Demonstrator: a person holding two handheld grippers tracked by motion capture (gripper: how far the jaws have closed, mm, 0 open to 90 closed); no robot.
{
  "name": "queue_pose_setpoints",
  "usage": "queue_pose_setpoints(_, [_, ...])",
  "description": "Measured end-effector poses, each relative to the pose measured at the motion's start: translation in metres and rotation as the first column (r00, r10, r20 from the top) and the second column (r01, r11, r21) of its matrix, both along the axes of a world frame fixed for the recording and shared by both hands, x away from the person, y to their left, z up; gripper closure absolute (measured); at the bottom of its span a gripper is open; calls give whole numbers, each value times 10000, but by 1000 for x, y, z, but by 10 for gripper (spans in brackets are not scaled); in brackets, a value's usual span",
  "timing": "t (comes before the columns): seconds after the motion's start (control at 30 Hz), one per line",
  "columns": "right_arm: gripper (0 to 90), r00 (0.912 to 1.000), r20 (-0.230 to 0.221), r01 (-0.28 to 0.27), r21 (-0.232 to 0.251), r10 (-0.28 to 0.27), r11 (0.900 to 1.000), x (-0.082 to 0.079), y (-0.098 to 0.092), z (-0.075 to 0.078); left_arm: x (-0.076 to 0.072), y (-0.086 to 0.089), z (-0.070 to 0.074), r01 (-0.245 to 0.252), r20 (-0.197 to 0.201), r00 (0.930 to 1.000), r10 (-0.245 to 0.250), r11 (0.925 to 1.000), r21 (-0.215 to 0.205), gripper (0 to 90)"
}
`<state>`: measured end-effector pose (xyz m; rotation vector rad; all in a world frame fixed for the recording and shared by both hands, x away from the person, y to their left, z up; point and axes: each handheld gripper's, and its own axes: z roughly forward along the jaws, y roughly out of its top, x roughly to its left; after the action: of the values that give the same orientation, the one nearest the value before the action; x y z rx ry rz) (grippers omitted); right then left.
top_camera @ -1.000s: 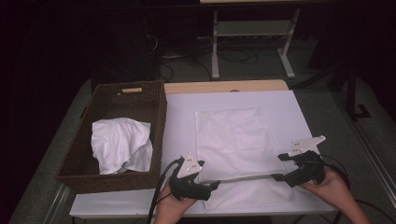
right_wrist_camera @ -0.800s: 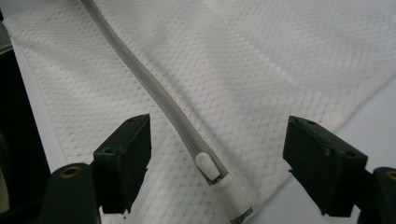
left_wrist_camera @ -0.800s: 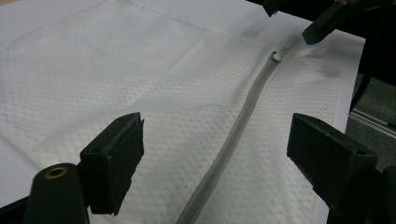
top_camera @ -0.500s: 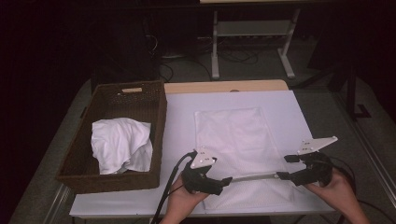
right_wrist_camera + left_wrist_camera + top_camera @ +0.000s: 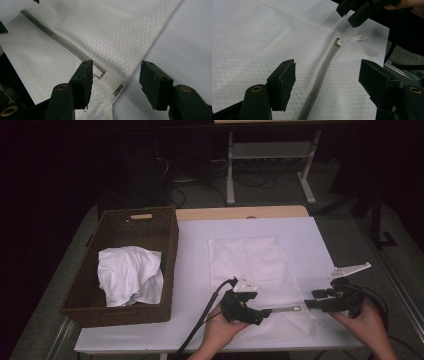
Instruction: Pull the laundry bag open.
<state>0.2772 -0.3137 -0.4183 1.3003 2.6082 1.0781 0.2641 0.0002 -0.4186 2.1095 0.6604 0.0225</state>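
The left gripper hangs over a white mesh bag lying flat on the white table. Its jaws have just been closing, yet stand apart, with the grey zipper running between them untouched. The zipper's pull sits at the far end, where the right gripper hovers just beyond.

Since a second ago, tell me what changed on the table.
The left tongs slid right along the mesh bag's zipper; both tongs, the right included, have just been closing, zipper between them, not gripped. Bag, basket and cloth stayed put.
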Motion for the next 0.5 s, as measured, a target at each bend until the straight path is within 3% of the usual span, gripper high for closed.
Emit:
queue_pose_setpoints(0.13, [483, 9962, -747, 453, 202, -437, 9988, 6, -1, -5, 7, -16, -7, -55, -927, 9957, 41, 9999, -154, 315])
queue_pose_setpoints(0.3, [524, 9849, -1470, 999, 481, -918, 9938, 11, -4, -9, 17, -30, -17, -134, -2078, 9781, 82, 9996, -236, 337])
queue_pose_setpoints(0.37, [543, 9815, -1625, 1095, 428, -1013, 9931, 11, -5, -10, 21, -34, -21, -298, -2618, 9649, 203, 9990, -327, 361])
queue_pose_setpoints(0.5, [567, 9698, -2116, 1321, 380, -1212, 9905, 13, -6, -14, 28, -41, -26, -683, -3786, 9248, 377, 9954, -677, 402])
